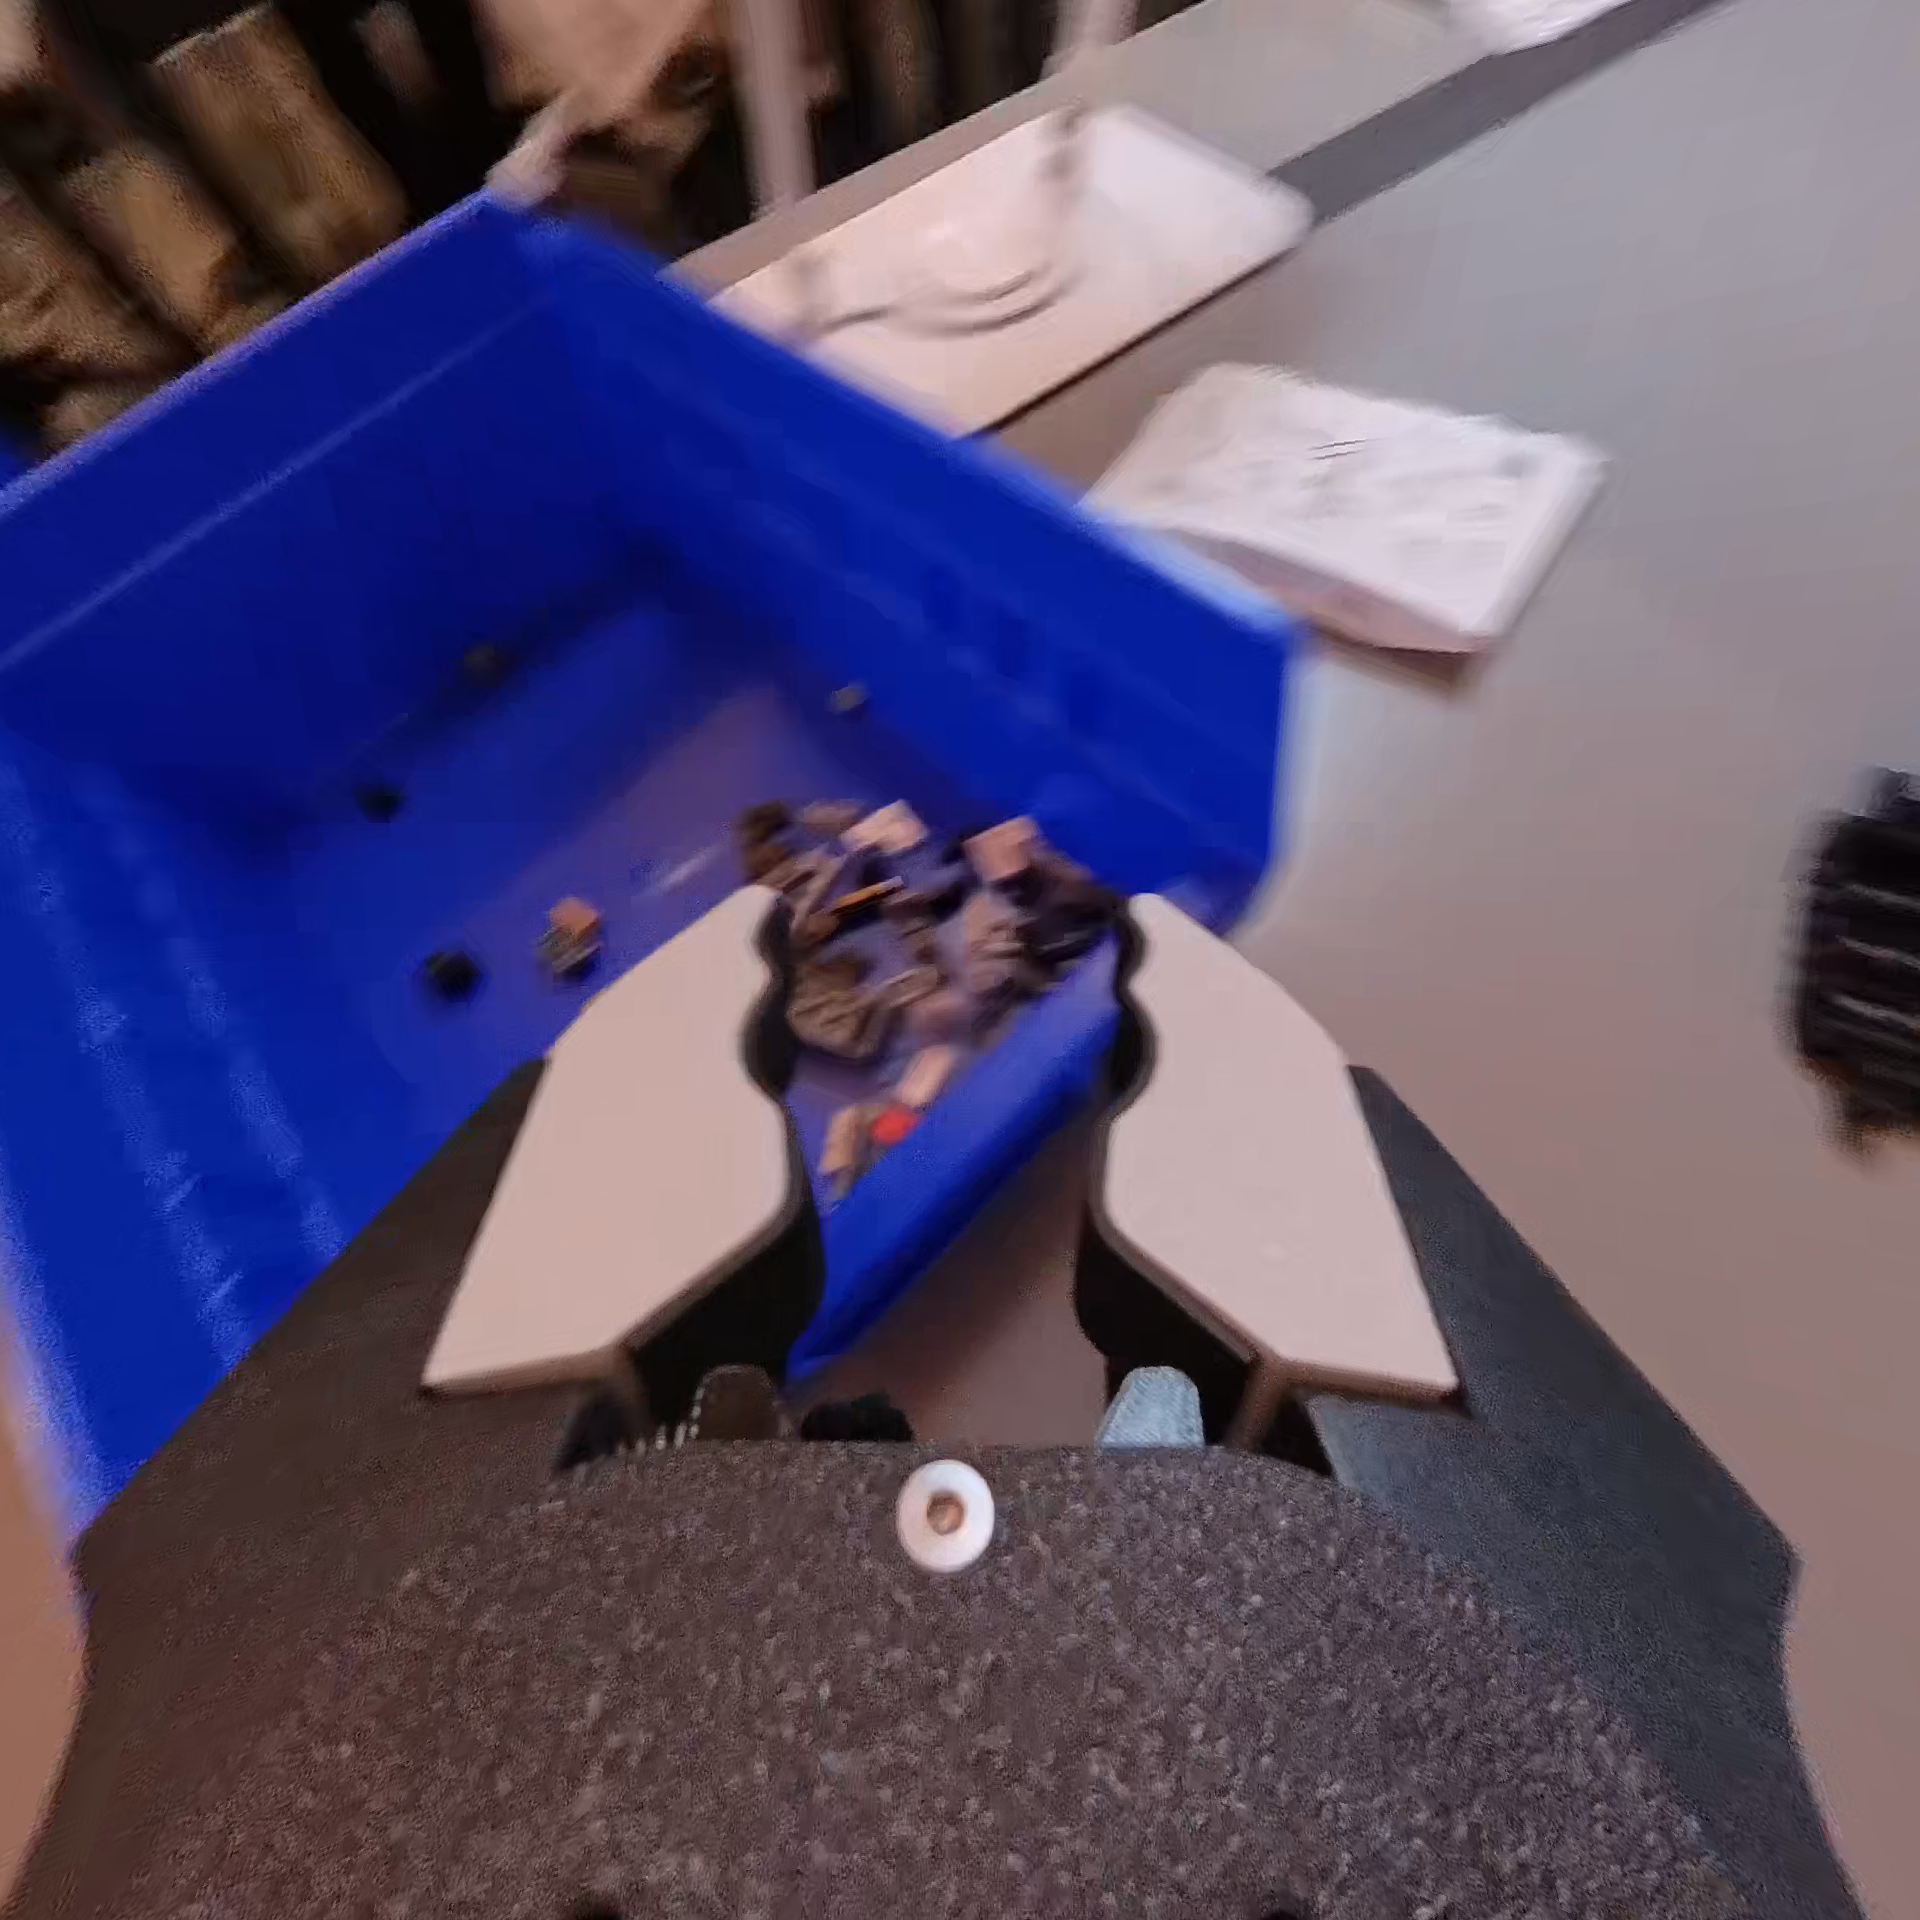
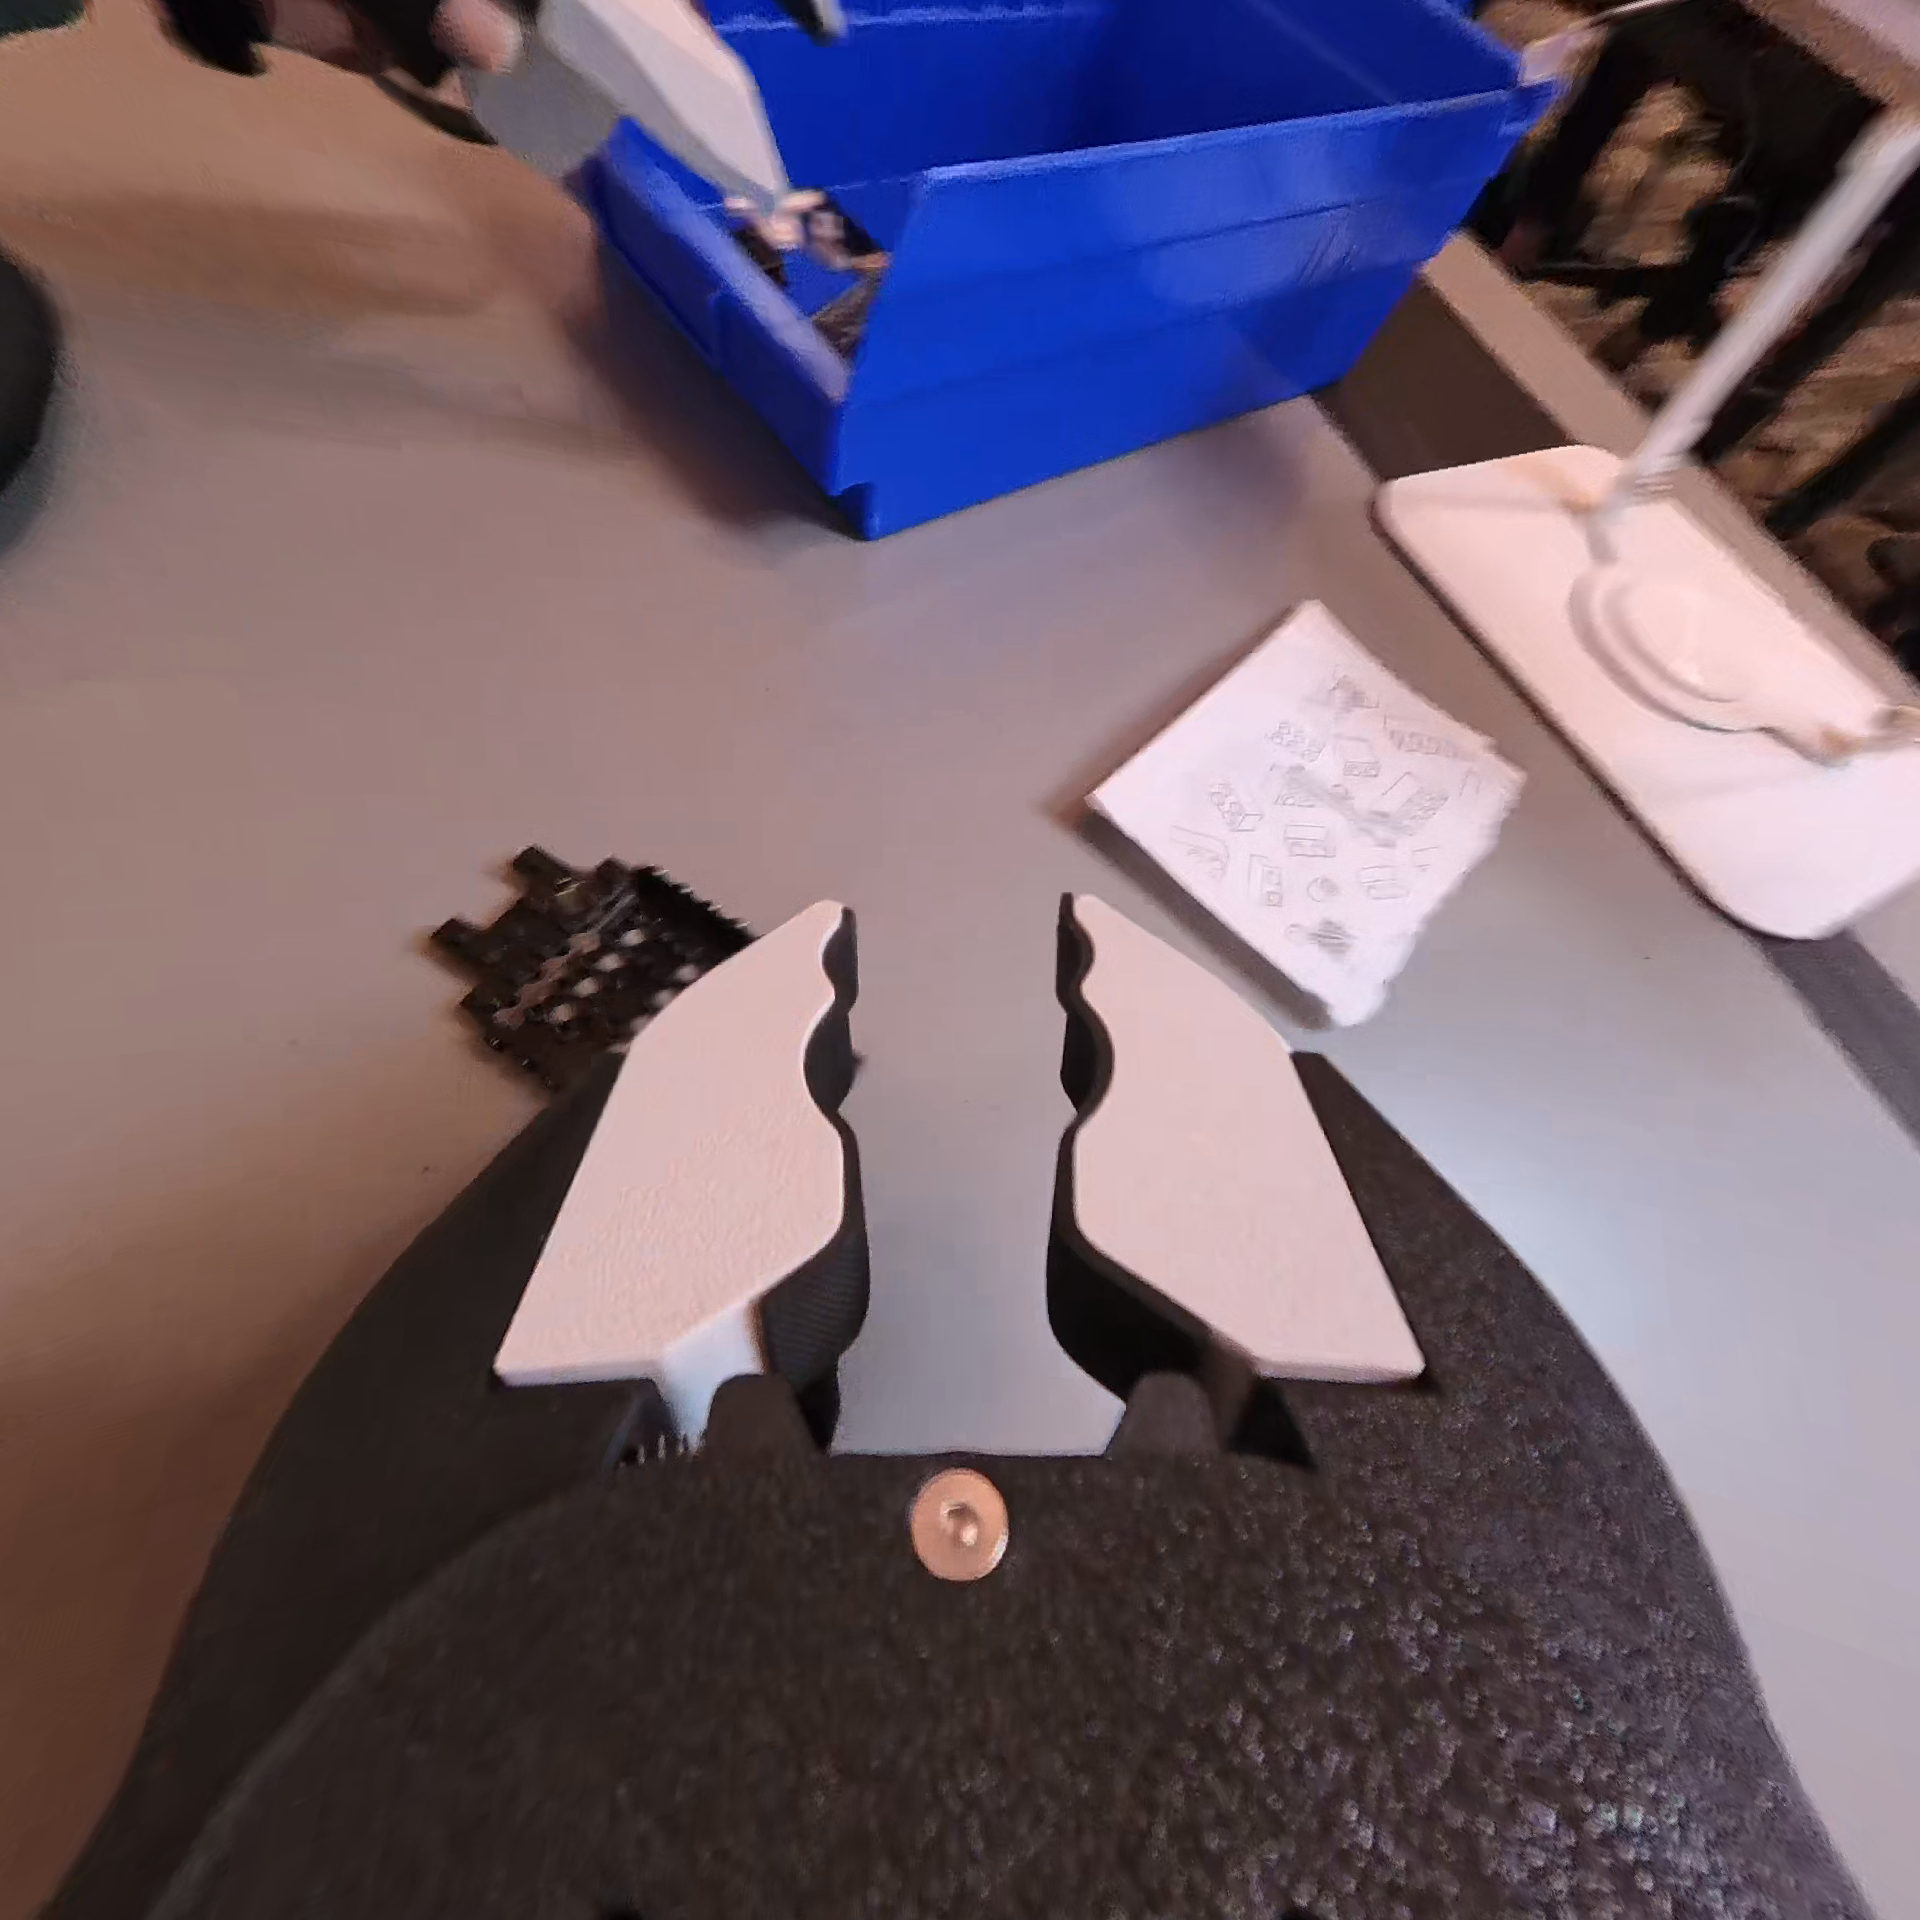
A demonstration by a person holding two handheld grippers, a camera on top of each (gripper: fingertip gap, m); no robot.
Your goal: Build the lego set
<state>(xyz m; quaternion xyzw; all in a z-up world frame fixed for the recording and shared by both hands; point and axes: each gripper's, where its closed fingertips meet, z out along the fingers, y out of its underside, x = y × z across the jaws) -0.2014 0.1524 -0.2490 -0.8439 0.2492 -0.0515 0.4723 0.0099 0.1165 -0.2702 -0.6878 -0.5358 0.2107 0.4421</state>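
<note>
Lego pieces (image 1: 914, 956), small and mixed-coloured, are lying in the blue plastic bin (image 1: 343, 582) on the grey bench (image 2: 520, 675). The left hand-held gripper (image 1: 945, 914) is hovering released over them; the right hand-held gripper (image 2: 956, 914) is gaping empty beside a black studded lego plate (image 2: 561, 956).

Loose bricks (image 1: 914, 935) heaped in blue bin (image 1: 312, 582); black studded plate (image 2: 582, 966) flat on worktop (image 2: 312, 623), at 7 o'clock from the bin.

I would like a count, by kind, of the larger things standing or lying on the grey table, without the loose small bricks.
Blue bin: 1
Black Lego assembly: 1
White instruction booklet: 1
White lamp base: 1
Total: 4
</note>
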